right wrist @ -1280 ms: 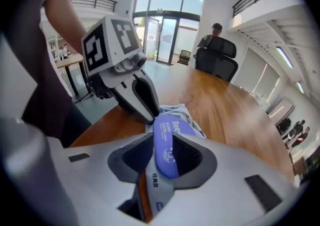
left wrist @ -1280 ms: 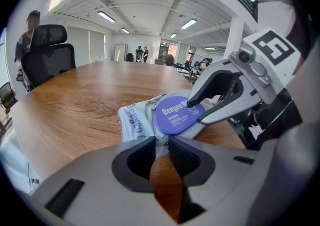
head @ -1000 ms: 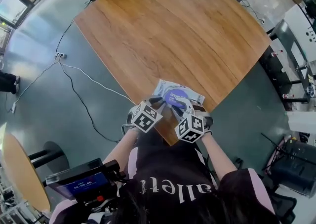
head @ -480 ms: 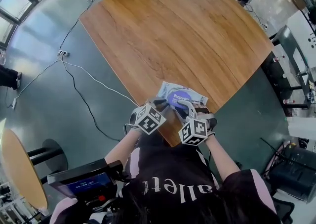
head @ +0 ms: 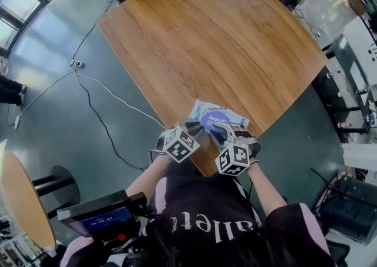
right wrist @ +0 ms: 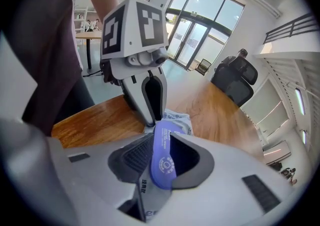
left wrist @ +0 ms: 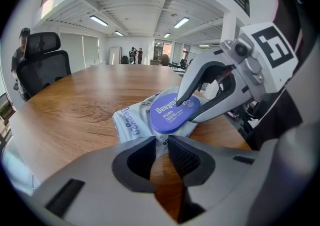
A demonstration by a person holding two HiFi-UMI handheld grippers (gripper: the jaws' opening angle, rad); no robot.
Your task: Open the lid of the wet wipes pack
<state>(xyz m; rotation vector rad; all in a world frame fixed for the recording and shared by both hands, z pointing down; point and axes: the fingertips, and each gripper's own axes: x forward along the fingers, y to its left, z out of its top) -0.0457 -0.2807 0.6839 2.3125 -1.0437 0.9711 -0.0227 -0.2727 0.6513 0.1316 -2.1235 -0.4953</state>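
Little has shifted: right gripper (right wrist: 161,139) fingers still clamp the purple lid (left wrist: 172,113) edge-on, while left gripper (left wrist: 161,142) fingers pinch the pack's (left wrist: 131,122) near edge against the worktop (head: 206,42).

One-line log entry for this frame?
left claw: pinching wet wipes pack edge | right claw: shut on purple lid | lid: partly lifted
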